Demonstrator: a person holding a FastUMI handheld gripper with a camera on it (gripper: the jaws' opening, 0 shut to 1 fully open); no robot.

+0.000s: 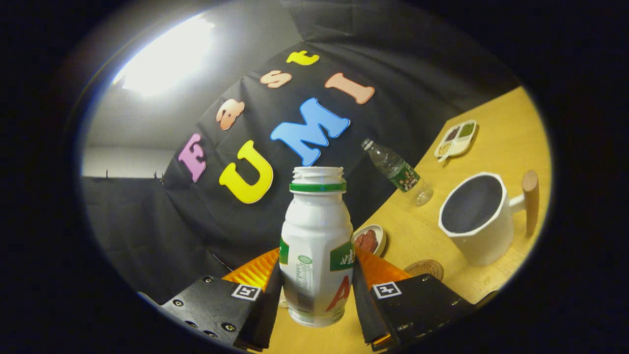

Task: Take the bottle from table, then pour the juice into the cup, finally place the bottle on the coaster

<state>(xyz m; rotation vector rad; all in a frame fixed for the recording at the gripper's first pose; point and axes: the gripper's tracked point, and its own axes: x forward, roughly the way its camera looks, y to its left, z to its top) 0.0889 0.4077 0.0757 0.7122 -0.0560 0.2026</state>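
Tongs: closed on the bottle, one finger pressed to each side of its lower body; jaws parted only by the bottle's width.
Bottle: white plastic, green band under an uncapped threaded neck, green and red print on the label; held between the fingers, base clear of the table, whole view tilted against the table's line.
Cup: white, faceted wall, dark inside, wooden handle on the far side from the bottle; standing on the table beyond and to the right of the fingers, apart from the bottle. Contents: cannot tell.
Coaster: round, brown, flat on the table just ahead of the right finger, near the cup's foot, nothing resting on it.
Small dish: holding something reddish, partly hidden behind the bottle and right finger.
Water bottle: clear, green label, standing near the table's far edge beyond the cup.
Divided tray: pale, compartments with dark, green and yellowish fill, farthest back.
Table: yellow wood.
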